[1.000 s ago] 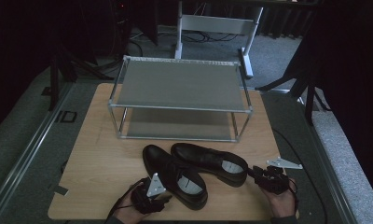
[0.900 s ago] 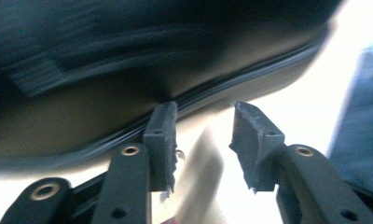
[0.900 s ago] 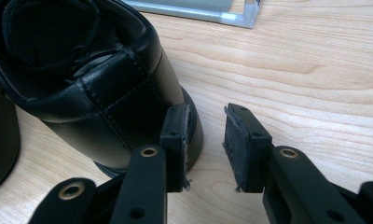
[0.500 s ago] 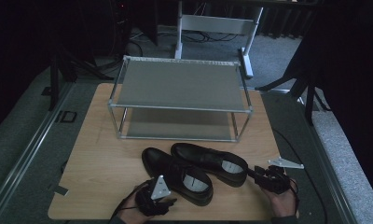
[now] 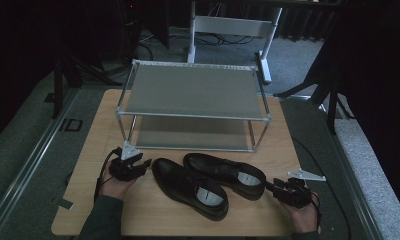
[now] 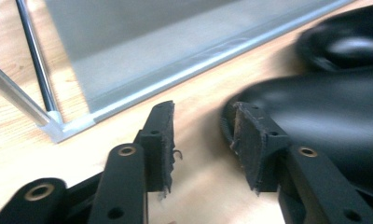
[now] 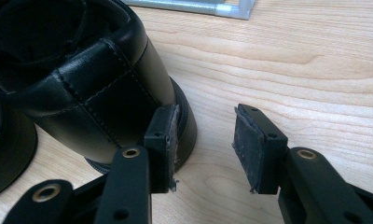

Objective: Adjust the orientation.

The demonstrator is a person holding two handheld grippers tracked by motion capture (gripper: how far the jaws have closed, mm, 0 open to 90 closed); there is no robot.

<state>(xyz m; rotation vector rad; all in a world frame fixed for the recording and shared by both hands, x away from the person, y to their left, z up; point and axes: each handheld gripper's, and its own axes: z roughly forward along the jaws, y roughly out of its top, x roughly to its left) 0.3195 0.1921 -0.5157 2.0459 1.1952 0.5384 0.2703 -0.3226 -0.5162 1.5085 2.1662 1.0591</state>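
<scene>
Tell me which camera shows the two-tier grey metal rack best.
The high view: the whole two-tier grey metal rack is visible, both shelves and posts. The left gripper view catches one bottom corner; the right gripper view just a frame sliver.

blk shoes [image 5: 208, 180], grey rack [image 5: 193, 92], wood table [image 5: 153, 220]

Left claw [image 6: 201, 140] hangs open over the desk [image 6: 194, 98]. Black shoe [image 6: 324, 112] sits just beside it, the rack [image 6: 142, 70] beyond.

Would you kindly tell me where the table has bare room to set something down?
The rack's top shelf is bare, as is the table left of the rack. The front is crowded: two shoes lie between the hand-held grippers.
</scene>
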